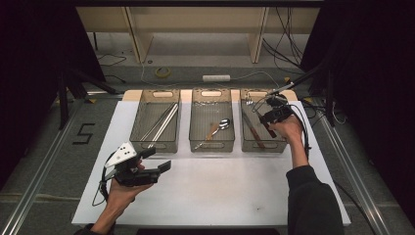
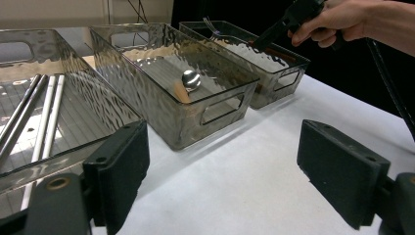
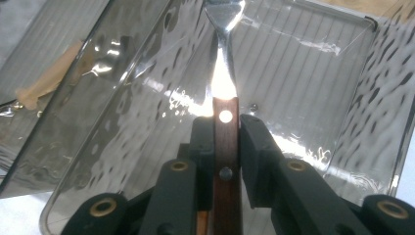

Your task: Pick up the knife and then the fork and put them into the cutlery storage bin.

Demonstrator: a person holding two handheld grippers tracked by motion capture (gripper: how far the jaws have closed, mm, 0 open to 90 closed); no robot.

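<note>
My right gripper [image 1: 265,121] reaches into the right clear bin [image 1: 264,148] and is shut on the wooden handle of a fork [image 3: 222,73]. The fork's metal neck and tines point toward the bin's far end. In the left gripper view the right gripper [image 2: 268,39] dips over that bin's rim. My left gripper [image 1: 157,159] is held above the white table, in front of the left bin [image 1: 154,143]. Its jaws stand wide apart with nothing between them; the left gripper view shows the left gripper [image 2: 220,166] over bare tabletop.
The left bin holds metal chopsticks [image 1: 164,122]. A spoon [image 1: 224,123] with a wooden handle lies in the middle bin [image 1: 211,145]. Another brown-handled piece [image 1: 254,133] lies in the right bin. The white tabletop [image 1: 220,191] spreads in front of the bins.
</note>
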